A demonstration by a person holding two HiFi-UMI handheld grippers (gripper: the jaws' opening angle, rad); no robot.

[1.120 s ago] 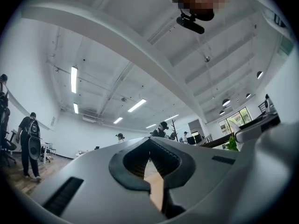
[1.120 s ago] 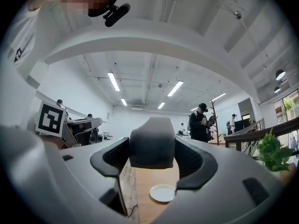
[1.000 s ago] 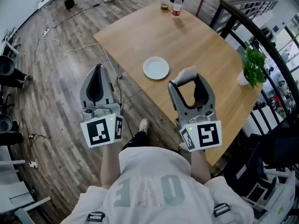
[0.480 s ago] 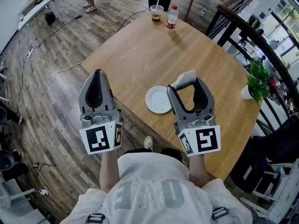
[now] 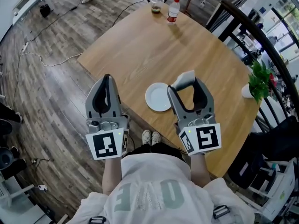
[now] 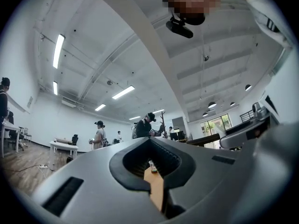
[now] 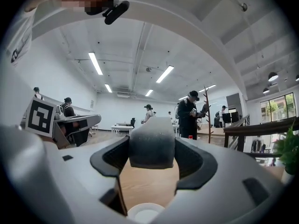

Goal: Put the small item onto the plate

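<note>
**Open-plan office hall**

Long white strip lights (image 7: 96,63) line a high white ceiling. White desks (image 6: 64,145) stand on a grey wood-plank floor (image 5: 46,101) where standing people (image 7: 189,115) gather. A dark railing (image 7: 261,126) runs past the light wooden table (image 5: 140,45).

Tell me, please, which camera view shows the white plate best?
The head view: nearly the whole plate shows on the table. The right gripper view catches only a sliver at its bottom edge; the left gripper view none.
</note>
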